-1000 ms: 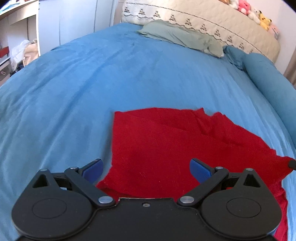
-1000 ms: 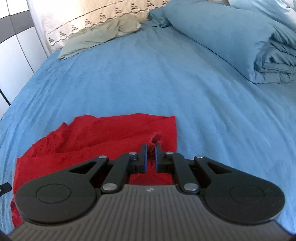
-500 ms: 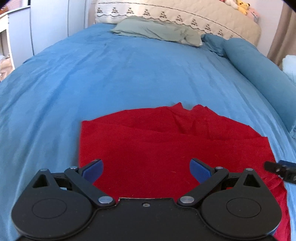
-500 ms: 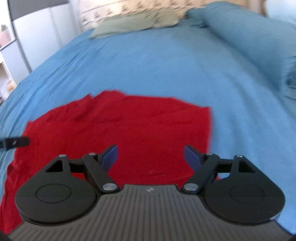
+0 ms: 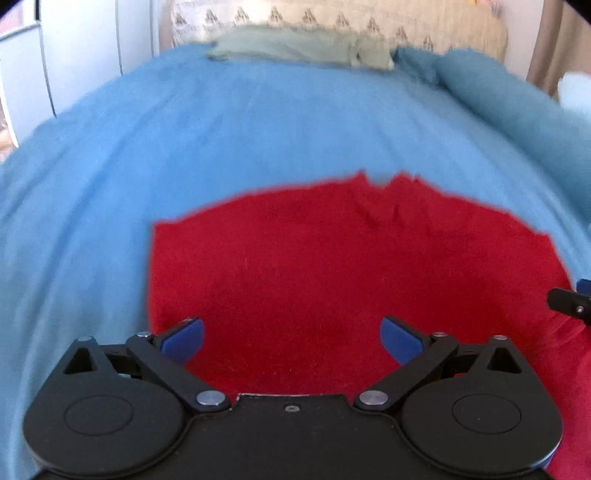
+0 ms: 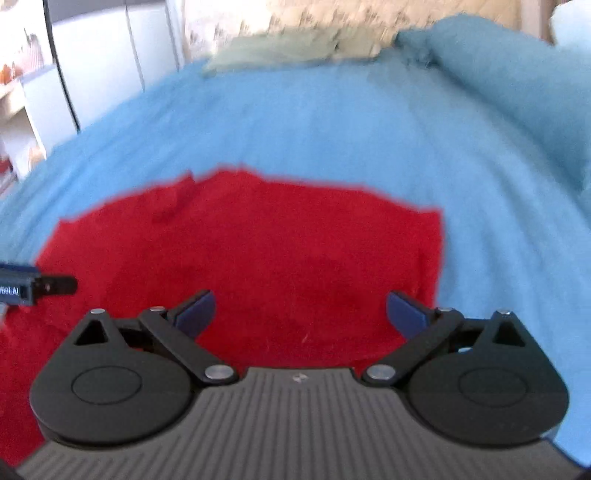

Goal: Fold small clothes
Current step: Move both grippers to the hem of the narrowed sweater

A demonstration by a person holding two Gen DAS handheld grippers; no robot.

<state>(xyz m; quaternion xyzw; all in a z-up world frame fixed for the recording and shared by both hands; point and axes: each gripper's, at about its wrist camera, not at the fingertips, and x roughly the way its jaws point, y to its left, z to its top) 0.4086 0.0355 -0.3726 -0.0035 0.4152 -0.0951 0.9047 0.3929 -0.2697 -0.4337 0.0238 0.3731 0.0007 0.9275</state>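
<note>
A red garment lies spread flat on the blue bedspread, folded over with a small notch at its far edge. It also shows in the right wrist view. My left gripper is open and empty above the garment's near left part. My right gripper is open and empty above its near right part. The right gripper's tip shows at the right edge of the left wrist view; the left gripper's tip shows at the left edge of the right wrist view. Both views are blurred.
A grey-green pillow and a beige quilted headboard stand at the far end. A blue bolster and folded bedding lie along the right side. White cupboards stand to the left of the bed.
My right gripper opened and let go of the red garment's edge. Both grippers drew back and rose, and the garment now lies flatter and squarer.
</note>
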